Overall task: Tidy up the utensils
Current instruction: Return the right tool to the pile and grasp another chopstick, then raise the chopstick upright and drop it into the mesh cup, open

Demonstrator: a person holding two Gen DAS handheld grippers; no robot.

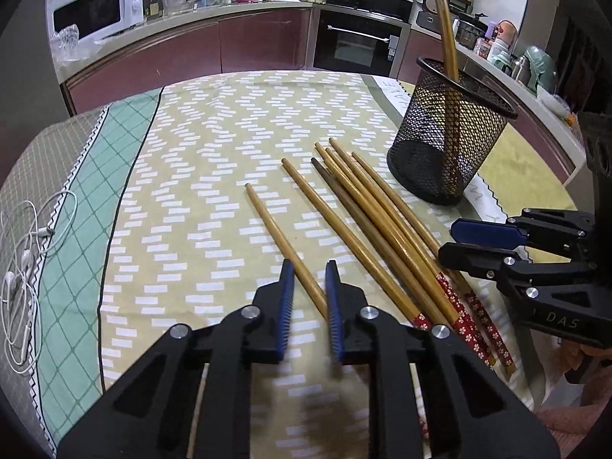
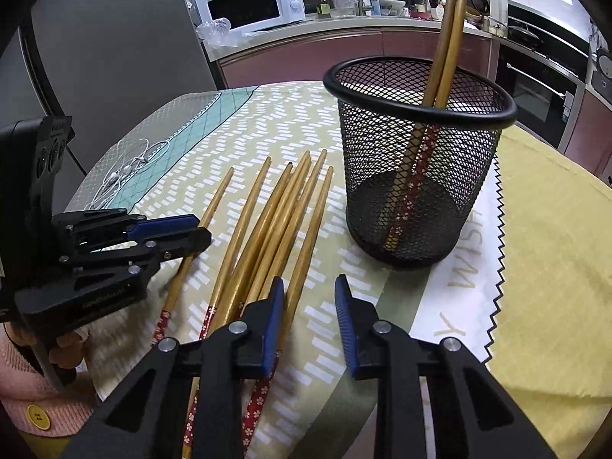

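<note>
Straddling one loose chopstick [image 1: 285, 244] on the table [image 1: 214, 176] with narrowed but unclamped pads, the left tool [image 1: 310, 294] is risking a roll-away, while the right tool [image 2: 310, 317], narrow and empty, is crowding the bundle [image 2: 275, 229] beside the mesh holder [image 2: 417, 160].

Six wooden chopsticks [image 1: 367, 229] lie fanned on the cloth beside an upright black mesh holder [image 2: 417, 160] holding two more.

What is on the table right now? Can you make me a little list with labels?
Cup: black mesh cup, upright, two chopsticks inside
Loose chopsticks: several, flat on the tablecloth
Left gripper: open, astride the leftmost loose chopstick
Right gripper: open, over the loose chopsticks' right side
Also: white earphones on the tablecloth
</note>
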